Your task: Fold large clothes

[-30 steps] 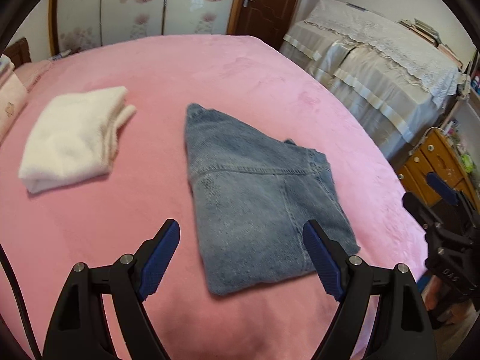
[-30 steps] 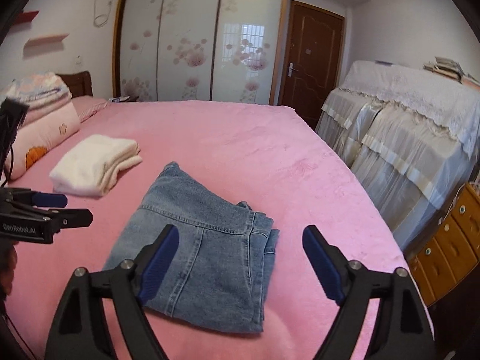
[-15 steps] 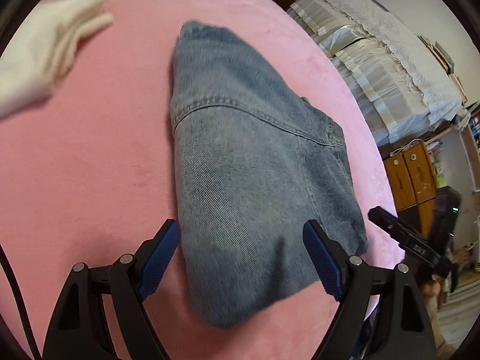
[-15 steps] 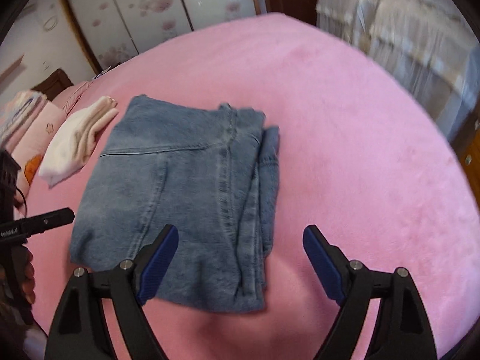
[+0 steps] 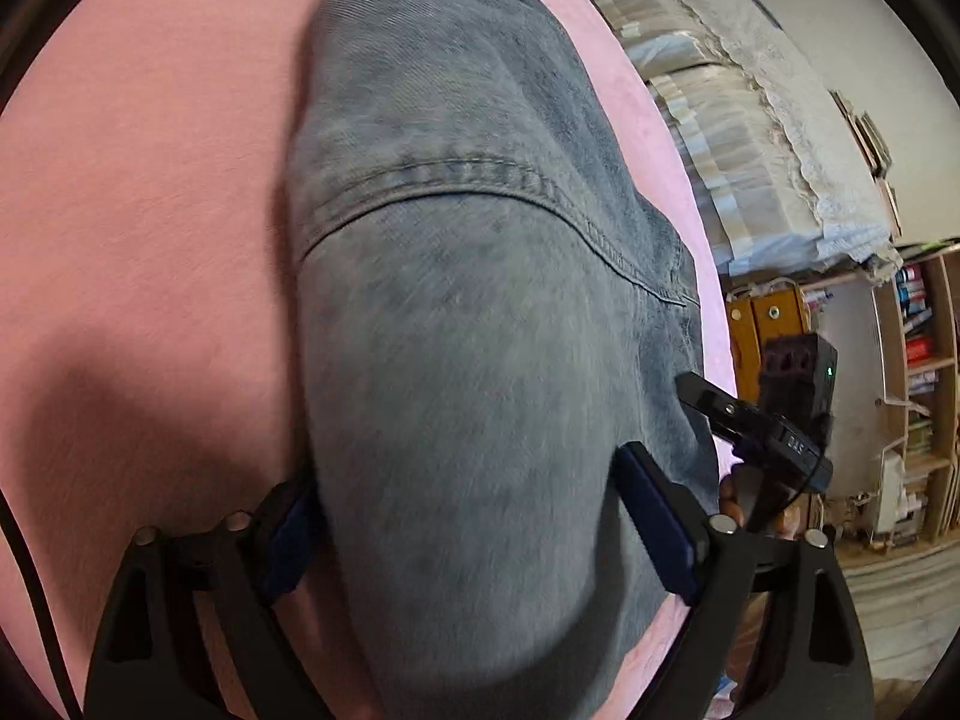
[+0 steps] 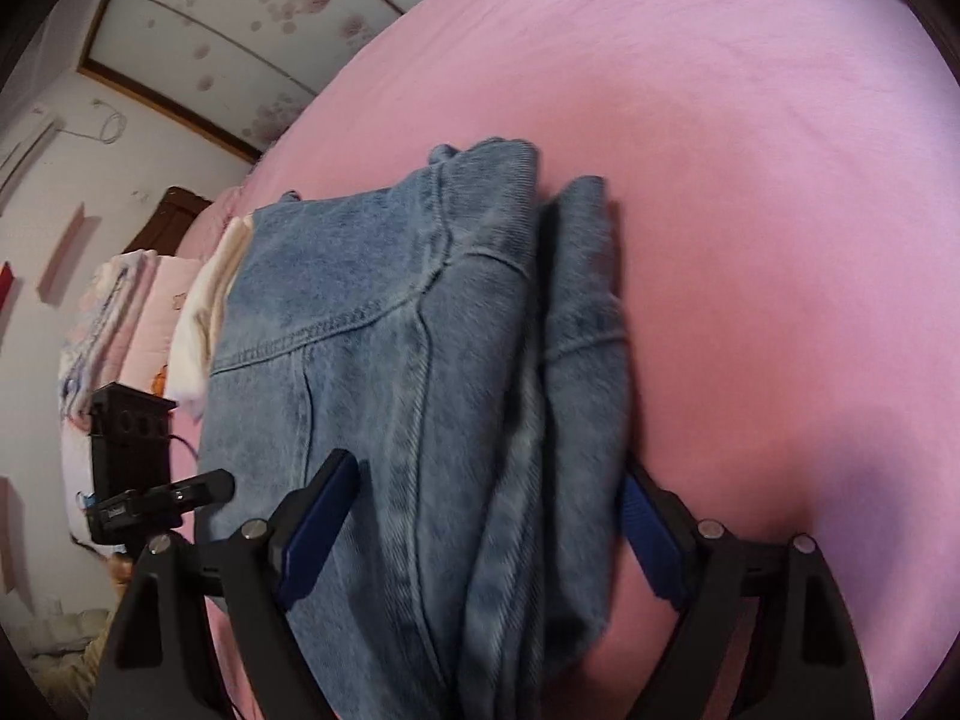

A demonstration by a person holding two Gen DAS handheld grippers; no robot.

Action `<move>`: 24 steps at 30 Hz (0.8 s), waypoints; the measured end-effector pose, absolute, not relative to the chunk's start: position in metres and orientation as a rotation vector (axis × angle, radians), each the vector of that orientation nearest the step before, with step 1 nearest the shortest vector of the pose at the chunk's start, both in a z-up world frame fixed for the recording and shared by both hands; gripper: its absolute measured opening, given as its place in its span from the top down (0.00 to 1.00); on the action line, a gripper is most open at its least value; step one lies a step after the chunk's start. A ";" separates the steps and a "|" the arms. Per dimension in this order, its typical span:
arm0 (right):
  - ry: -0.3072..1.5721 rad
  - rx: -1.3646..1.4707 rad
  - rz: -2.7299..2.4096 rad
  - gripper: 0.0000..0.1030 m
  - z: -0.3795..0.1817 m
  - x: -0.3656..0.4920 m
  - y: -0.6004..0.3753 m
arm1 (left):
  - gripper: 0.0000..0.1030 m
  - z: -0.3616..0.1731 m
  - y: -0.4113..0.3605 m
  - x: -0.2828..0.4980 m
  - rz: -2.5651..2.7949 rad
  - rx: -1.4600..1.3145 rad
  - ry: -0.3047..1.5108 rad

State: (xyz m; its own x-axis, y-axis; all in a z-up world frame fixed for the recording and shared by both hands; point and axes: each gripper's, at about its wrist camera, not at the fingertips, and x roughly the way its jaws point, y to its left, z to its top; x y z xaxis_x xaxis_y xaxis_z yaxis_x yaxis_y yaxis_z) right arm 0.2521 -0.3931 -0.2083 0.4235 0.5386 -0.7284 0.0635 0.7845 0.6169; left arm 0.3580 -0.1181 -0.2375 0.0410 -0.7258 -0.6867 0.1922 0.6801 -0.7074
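Pink bed (image 6: 750, 150) carries folded jeans (image 6: 390, 360) lying flat on its cover, with a white folded cloth (image 6: 198, 312) just beyond the jeans.

Pink plush bedspread (image 6: 750, 150) covering the whole bed. Folded cream-white towel or knit (image 6: 201, 312) lying near the pillows (image 6: 114, 312) at the head end. Floral sliding wardrobe doors (image 6: 252, 18) behind. Off the far side, lace-draped furniture (image 5: 750, 120), yellow wooden cabinet (image 5: 765, 336), cluttered bookshelf (image 5: 918, 360).
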 end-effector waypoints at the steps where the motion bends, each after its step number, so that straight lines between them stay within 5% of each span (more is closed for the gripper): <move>1: 1.109 0.618 0.337 0.23 -0.211 0.256 -0.388 | 0.09 -0.239 -0.124 0.361 -0.752 -0.473 1.357; 7: 1.103 0.500 0.334 0.48 -0.210 0.259 -0.370 | 0.07 -0.235 -0.139 0.367 -0.682 -0.408 1.343; 15: 1.050 0.416 0.267 0.79 -0.182 0.247 -0.355 | 0.42 -0.196 -0.162 0.337 -0.536 -0.199 1.227; 24: 0.971 0.375 0.281 0.82 -0.121 0.170 -0.307 | 0.48 -0.139 -0.138 0.258 -0.525 -0.103 1.161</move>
